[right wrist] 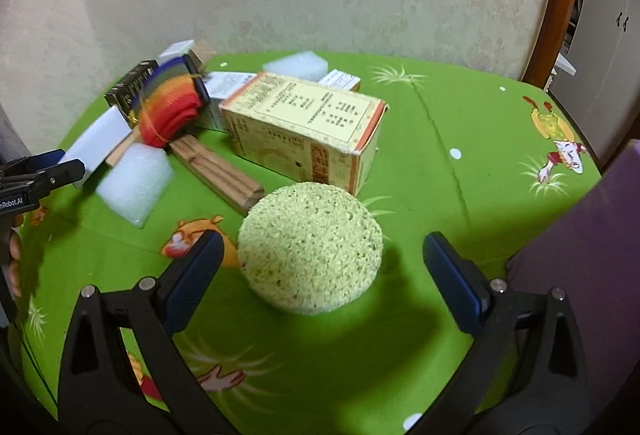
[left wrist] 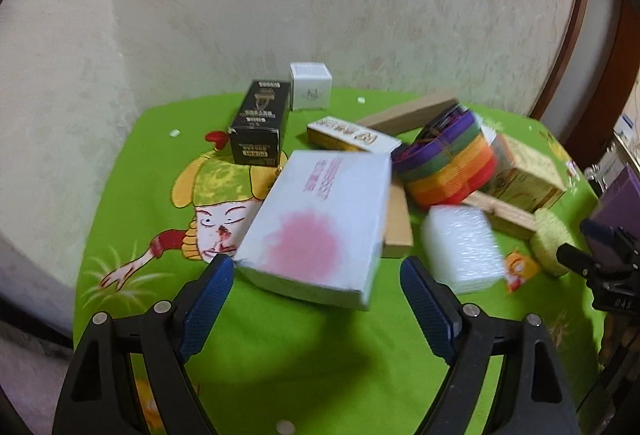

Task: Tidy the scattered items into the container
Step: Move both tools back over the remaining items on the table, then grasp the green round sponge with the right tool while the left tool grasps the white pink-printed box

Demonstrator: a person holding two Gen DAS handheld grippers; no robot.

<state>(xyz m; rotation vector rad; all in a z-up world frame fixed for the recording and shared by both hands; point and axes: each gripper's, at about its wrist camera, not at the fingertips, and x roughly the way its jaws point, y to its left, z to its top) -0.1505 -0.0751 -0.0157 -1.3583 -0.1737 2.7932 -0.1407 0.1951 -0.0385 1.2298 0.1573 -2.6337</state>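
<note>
Left gripper [left wrist: 316, 271], jaws released, frames a flat white carton [left wrist: 320, 223] at centre; right gripper [right wrist: 322, 255], also released, frames a round porous green sponge [right wrist: 310, 249] on green cloth [right wrist: 460, 195].

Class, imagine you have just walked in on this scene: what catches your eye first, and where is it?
The bright green cartoon tablecloth covers the whole table. On it, a white box with a pink blotch lies just ahead of the open left gripper, with a rainbow-striped roll behind it to the right. A round, pale green sponge sits on the cloth just ahead of the open right gripper.
</note>
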